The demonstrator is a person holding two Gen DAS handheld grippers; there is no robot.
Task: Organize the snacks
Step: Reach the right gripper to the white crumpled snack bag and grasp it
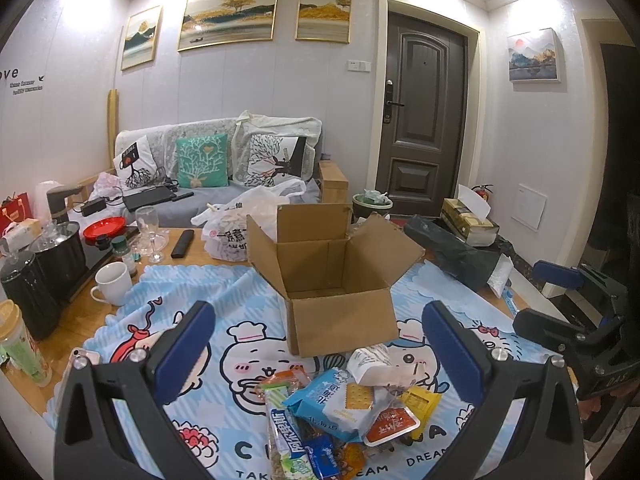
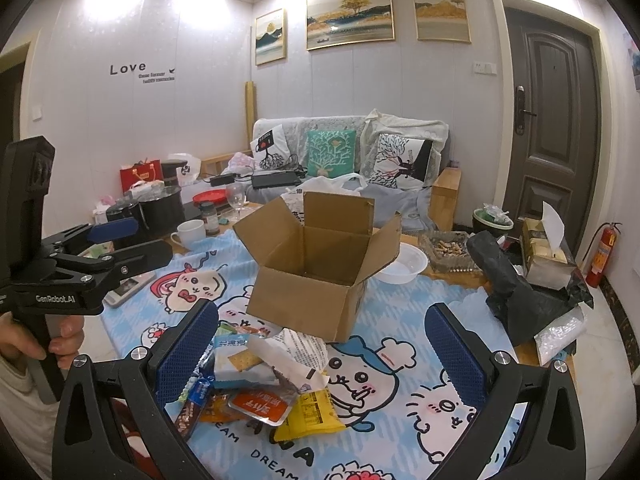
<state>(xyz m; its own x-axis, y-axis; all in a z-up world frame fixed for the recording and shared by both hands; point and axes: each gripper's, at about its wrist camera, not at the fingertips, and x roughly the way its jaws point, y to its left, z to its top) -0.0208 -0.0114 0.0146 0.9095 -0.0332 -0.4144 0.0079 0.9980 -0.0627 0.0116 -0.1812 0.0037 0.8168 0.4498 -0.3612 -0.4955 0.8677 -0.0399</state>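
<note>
An open cardboard box (image 1: 340,280) stands on the blue cartoon cloth (image 1: 240,300); it also shows in the right wrist view (image 2: 316,264) and looks empty inside. A pile of snack packets (image 1: 344,408) lies just in front of the box, with a blue cracker pack (image 1: 340,400), an orange packet (image 1: 390,424) and a green packet (image 1: 280,420). The pile also shows in the right wrist view (image 2: 264,376). My left gripper (image 1: 318,340) is open above the pile and holds nothing. My right gripper (image 2: 322,340) is open, right of the pile, and holds nothing.
A white mug (image 1: 112,282), glasses (image 1: 150,236), black pots (image 1: 60,252), a remote (image 1: 183,243) and a plastic bag (image 1: 236,224) crowd the table's left and back. A black bag (image 2: 520,288), tissue box (image 2: 544,248), white bowl (image 2: 404,266) and ashtray (image 2: 446,250) sit right. A phone (image 2: 128,286) lies left.
</note>
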